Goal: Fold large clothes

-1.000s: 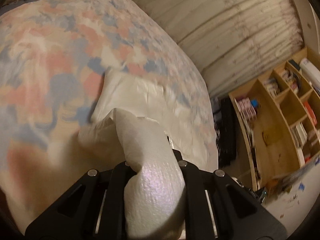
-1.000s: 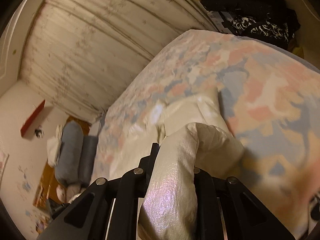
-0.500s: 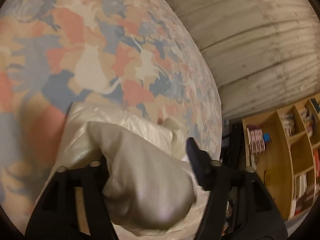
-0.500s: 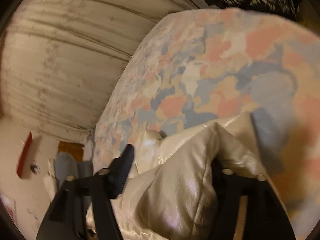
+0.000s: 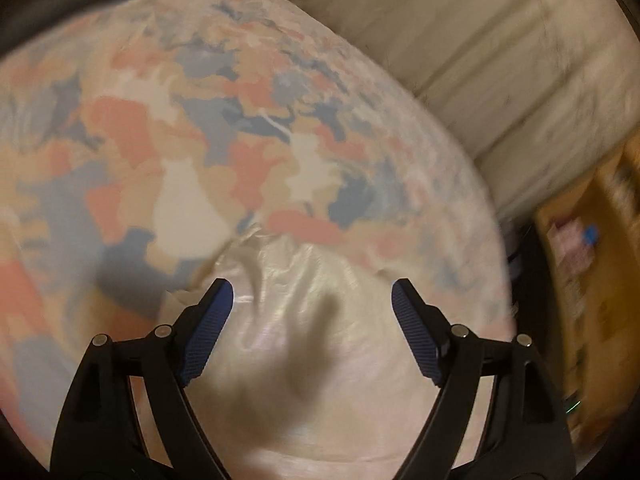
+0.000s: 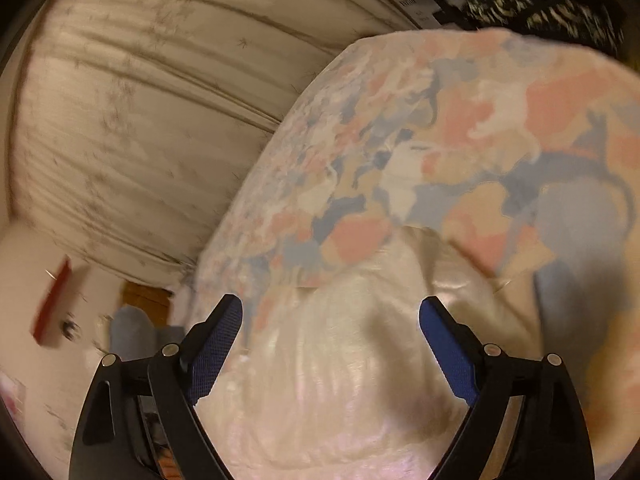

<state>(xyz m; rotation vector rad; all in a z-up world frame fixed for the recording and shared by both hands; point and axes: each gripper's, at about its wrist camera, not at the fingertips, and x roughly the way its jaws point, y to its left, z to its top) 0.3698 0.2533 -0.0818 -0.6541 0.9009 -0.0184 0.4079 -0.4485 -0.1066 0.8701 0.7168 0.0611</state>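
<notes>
A shiny cream-white garment (image 5: 316,344) lies folded over on the patterned bedspread (image 5: 168,128). My left gripper (image 5: 312,300) hovers just above it, jaws still opening, blue pads wide apart and clear of the cloth. In the right wrist view the same white garment (image 6: 340,360) fills the lower middle. My right gripper (image 6: 332,316) stands over it with its jaws opening too, nothing pressed between the pads. The garment's near part is hidden below both frames.
The bedspread (image 6: 460,140) with pink, blue and tan patches covers the bed. A pale pleated curtain (image 6: 132,112) hangs beyond the bed's far edge. A wooden shelf unit (image 5: 592,272) stands at the right. Dark clutter (image 6: 520,4) lies past the bed's corner.
Both grippers were shut on bunched white cloth a second ago. They carried it forward and down over the bed, then let go; the cloth now lies flat beneath the spread jaws.
</notes>
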